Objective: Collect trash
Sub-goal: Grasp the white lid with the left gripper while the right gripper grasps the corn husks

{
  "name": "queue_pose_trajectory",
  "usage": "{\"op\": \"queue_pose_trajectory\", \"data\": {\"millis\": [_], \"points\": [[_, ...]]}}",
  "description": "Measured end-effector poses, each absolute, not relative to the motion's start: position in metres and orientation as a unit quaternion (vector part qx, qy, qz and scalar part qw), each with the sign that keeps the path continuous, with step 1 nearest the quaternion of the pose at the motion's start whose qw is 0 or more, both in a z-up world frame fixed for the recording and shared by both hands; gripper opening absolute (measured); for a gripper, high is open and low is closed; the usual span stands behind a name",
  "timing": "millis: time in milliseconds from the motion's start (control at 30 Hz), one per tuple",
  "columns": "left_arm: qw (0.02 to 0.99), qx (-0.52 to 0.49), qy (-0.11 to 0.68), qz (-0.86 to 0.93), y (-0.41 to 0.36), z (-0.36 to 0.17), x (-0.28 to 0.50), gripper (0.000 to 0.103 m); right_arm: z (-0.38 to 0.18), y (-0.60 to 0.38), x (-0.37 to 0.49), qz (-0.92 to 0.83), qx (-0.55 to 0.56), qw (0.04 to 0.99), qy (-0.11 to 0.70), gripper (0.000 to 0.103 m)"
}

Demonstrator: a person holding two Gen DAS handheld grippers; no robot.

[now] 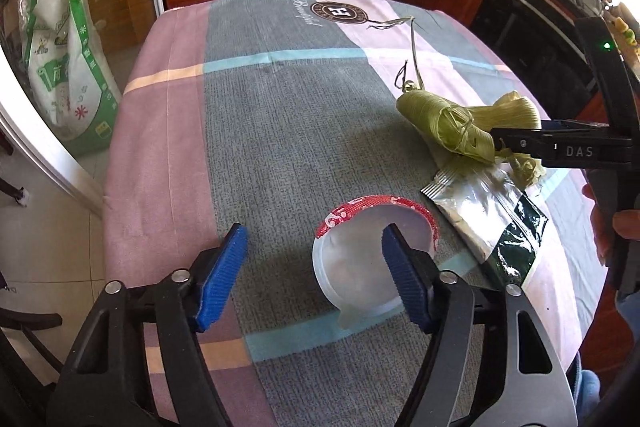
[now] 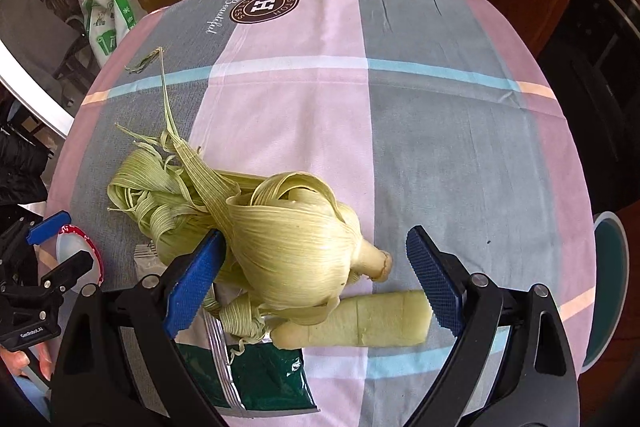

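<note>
Husks (image 2: 280, 227) lie between the spread fingers of the right gripper (image 2: 316, 275), near the cloth's (image 2: 440, 147) front edge. Better to close low on the thick bundle. Left gripper (image 1: 314, 267) is also apart, over the lid (image 1: 360, 267).

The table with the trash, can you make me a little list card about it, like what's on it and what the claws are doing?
surface: table under a checked pink, grey and blue cloth
trash 1: corn husks, a pale green pile
trash 2: round foil lid with a red rim
trash 3: silver and green wrapper, flat, beside the lid
trash 4: pale cut stalk piece, beside the husks
left claw: open, low over the lid
right claw: open, around the husks
trash held: none
</note>
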State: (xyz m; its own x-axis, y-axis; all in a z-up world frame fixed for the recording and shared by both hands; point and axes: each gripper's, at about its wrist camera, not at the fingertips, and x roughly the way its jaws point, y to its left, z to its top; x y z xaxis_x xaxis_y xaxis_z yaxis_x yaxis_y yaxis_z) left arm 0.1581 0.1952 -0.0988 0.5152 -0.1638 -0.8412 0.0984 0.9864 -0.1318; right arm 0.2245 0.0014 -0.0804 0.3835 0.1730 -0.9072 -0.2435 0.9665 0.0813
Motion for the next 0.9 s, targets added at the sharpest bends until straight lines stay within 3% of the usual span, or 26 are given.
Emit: {"op": "queue_pose_trajectory", "data": {"millis": [100,233,300,500,900], "points": [[0.869,-0.035,0.486,-0.085,0.192,-0.098,0.158,0.041,-0.078,0.007,0.221,0.133,-0.040,0.836,0.531,0.072],[0.867,-0.035,0.488,-0.095,0.186,-0.098,0.155,0.025,-0.075,0.009,0.218,0.132,-0.052,0.838,0.527,0.052],[0.867,-0.034,0.489,-0.095,0.183,-0.098,0.154,0.012,-0.071,0.009,0.215,0.132,-0.053,0.840,0.523,0.047],[0.876,-0.040,0.474,-0.078,0.182,-0.084,0.146,0.010,-0.054,0.001,0.207,0.139,-0.017,0.848,0.511,0.042],[0.891,-0.042,0.444,-0.083,0.154,-0.035,0.135,0.010,-0.004,-0.036,0.173,0.140,0.025,0.872,0.468,0.042]]}}
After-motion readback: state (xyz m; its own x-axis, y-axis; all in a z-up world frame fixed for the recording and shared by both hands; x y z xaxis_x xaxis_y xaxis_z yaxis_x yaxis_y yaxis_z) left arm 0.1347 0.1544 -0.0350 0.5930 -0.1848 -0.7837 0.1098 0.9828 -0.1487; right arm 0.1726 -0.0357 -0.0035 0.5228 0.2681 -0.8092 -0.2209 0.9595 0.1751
